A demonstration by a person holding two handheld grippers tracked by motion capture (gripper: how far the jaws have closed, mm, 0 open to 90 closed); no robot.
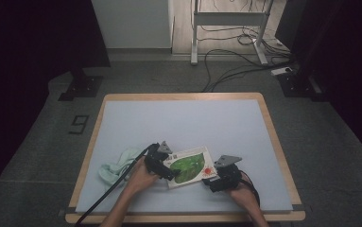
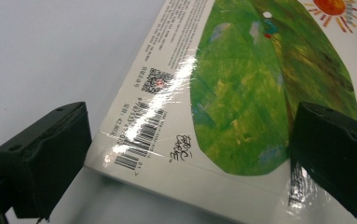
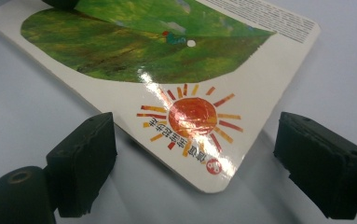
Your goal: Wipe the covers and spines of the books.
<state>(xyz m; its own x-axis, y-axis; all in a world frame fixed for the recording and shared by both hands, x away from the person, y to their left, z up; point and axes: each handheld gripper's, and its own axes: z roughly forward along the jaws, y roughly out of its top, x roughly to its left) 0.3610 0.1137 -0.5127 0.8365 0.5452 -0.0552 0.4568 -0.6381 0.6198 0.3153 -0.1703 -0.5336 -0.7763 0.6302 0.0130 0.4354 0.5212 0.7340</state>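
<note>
Though flat, book (image 1: 188, 166) lengthwise left-right, tilted.

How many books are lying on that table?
1. A picture book with a green leaf and an orange sun on its cover lies near the table's front edge, between the two grippers. A pale green cloth beside it might hide something.

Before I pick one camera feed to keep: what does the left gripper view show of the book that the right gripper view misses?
Left gripper view: the barcode and QR code on the book. Right gripper view: the whole orange sun by a rounded corner. Both: the glossy cover's green leaf, the pale table and open black jaws astride a book corner.
</note>
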